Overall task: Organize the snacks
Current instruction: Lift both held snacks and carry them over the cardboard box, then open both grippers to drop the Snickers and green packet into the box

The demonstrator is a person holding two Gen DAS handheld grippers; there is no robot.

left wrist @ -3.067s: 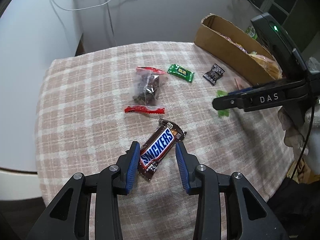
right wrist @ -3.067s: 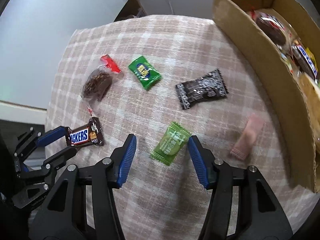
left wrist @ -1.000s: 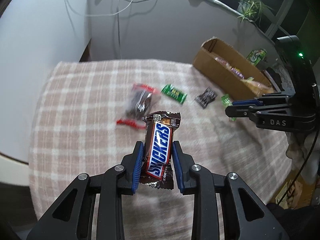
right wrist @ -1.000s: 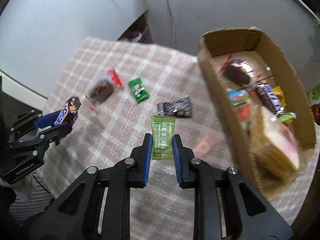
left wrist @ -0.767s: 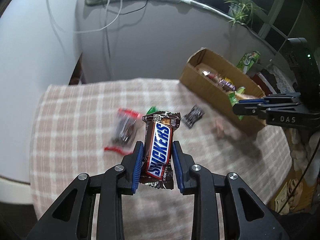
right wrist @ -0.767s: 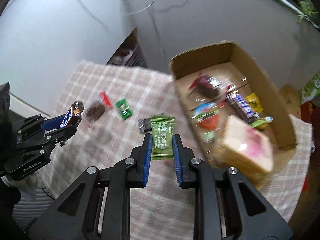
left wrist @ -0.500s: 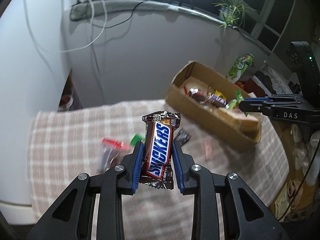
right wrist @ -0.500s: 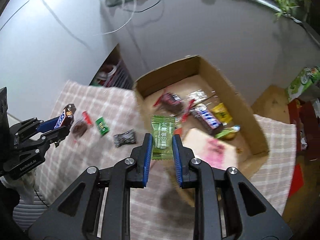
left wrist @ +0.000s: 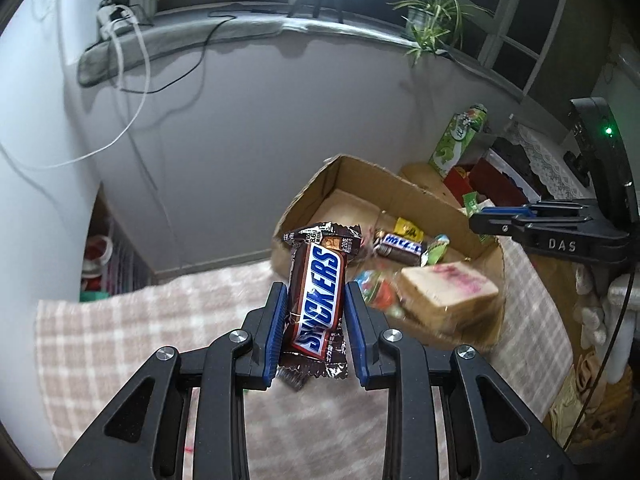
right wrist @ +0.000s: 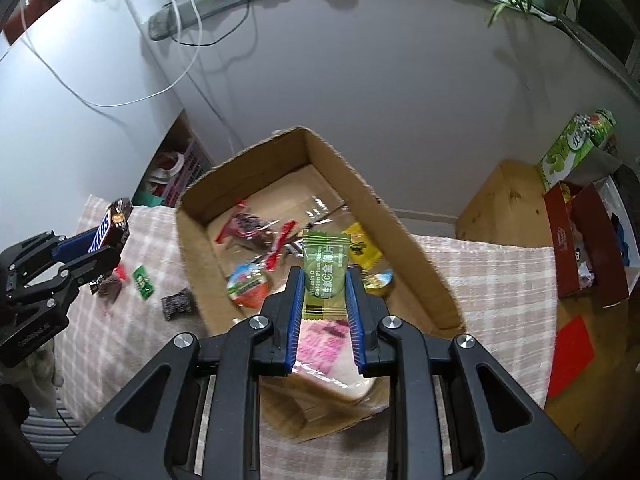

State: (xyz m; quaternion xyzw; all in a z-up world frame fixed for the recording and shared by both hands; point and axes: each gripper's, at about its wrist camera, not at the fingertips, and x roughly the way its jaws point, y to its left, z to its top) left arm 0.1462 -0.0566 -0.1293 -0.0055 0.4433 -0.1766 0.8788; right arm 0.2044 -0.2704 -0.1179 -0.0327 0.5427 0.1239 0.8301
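While both hands hang over the cardboard box [right wrist: 404, 236], left gripper [left wrist: 316, 328] jaws pinch the Snickers bar [left wrist: 318, 300] across its firm middle; wrapper slick, ends crinkly. Right gripper [right wrist: 325, 312] jaws clamp the green candy packet [right wrist: 325, 272]: light, flimsy, likely to flutter.

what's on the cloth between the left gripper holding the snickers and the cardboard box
In the right wrist view, a green candy and a dark wrapped candy lie between the left gripper and the cardboard box.
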